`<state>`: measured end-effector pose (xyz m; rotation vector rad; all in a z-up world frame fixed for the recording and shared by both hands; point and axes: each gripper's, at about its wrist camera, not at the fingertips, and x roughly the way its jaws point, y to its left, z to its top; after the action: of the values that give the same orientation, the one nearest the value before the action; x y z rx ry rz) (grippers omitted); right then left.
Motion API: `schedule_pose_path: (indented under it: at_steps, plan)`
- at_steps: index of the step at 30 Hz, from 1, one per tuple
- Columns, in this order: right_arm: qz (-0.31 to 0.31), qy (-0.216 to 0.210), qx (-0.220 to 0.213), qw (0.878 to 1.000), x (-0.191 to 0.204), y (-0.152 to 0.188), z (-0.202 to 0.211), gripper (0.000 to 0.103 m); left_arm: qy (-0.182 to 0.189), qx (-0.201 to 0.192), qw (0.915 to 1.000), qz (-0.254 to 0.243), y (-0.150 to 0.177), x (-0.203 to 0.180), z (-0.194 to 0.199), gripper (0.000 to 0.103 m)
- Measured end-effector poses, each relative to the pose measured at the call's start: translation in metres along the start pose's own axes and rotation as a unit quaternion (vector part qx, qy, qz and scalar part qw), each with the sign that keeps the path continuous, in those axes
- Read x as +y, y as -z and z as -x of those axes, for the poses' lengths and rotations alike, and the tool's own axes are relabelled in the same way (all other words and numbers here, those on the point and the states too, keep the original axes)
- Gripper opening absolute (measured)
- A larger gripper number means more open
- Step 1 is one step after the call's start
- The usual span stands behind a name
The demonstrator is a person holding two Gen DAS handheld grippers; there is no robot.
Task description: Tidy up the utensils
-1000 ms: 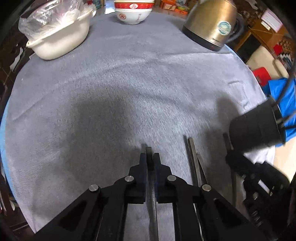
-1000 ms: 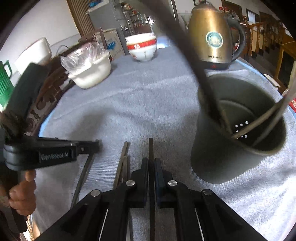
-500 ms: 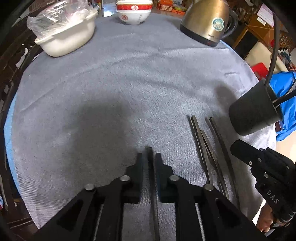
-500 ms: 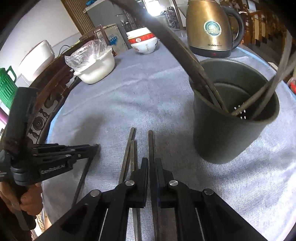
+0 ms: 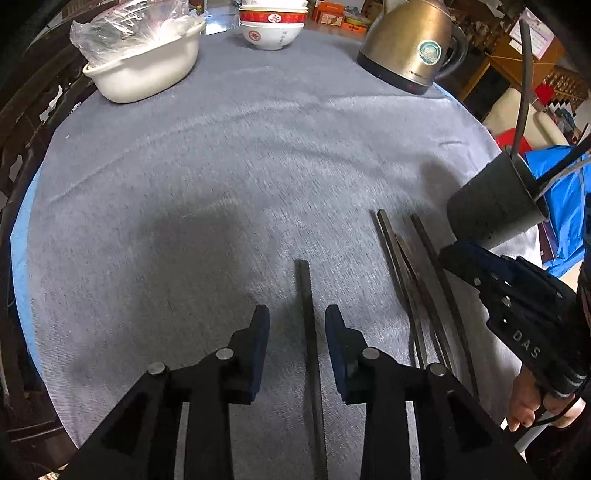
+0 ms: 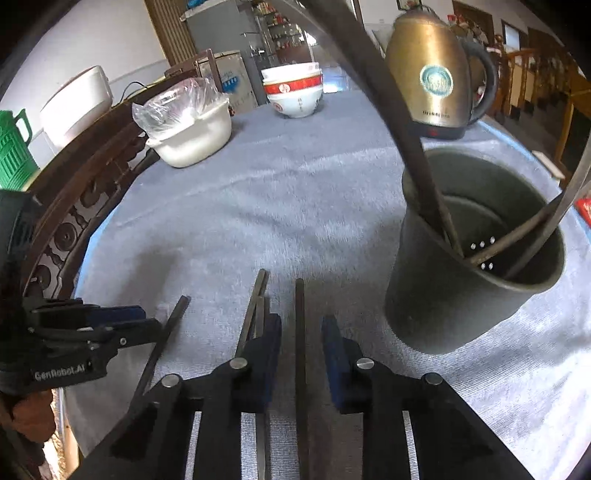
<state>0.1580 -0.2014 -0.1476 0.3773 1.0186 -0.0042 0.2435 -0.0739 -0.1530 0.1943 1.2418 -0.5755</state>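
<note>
"DAS" on the right tool (image 5: 524, 339); "GenRobot.AI" on the left tool (image 6: 61, 374).

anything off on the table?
Four chopsticks lie loose on the grey cloth instead of in the dark holder: one between the left gripper fingers, three fanned unevenly beside the holder. No spills or damage.

Lighting: soft daylight, brighter beyond the kettle (image 6: 437, 74), where the room behind the bowls (image 6: 293, 92) washes out pale. Glare: sheen on the kettle's side; white glint on the plastic bag (image 5: 129, 29) left of the bowls. Shadows: broad, soft-edged dark patch on the cloth (image 5: 258, 155) well in front of the kettle in the left view. Sharpness: cloth weave slightly smeared; background soft. Distortion: strong fisheye bending, black vignette at corners.
</note>
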Motion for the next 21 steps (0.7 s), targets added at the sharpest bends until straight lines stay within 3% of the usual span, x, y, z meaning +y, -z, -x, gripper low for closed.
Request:
schedule_pose_path:
  at_steps: [9, 12, 14, 16, 21]
  plan:
    - [-0.006, 0.008, 0.049, 0.999, -0.001, -0.007, -0.028, 0.025, -0.006, 0.033, 0.9993, 0.014, -0.011, -0.004, -0.023, 0.032]
    - [0.010, 0.023, 0.044, 0.999, 0.004, -0.008, -0.030, 0.017, -0.008, 0.032, 0.9993, 0.017, -0.015, -0.001, -0.024, 0.031]
    - [0.019, 0.033, 0.043, 0.998, 0.005, -0.008, -0.031, 0.008, -0.012, 0.031, 0.9992, 0.021, -0.016, -0.001, -0.026, 0.021]
    - [0.014, 0.028, 0.043, 0.999, 0.003, -0.009, -0.031, 0.006, -0.018, 0.028, 0.9992, 0.021, -0.018, -0.001, -0.026, 0.009]
    - [0.013, 0.022, 0.024, 0.999, 0.002, -0.005, -0.020, 0.006, -0.026, 0.011, 0.9993, 0.025, -0.015, -0.005, -0.023, 0.007]
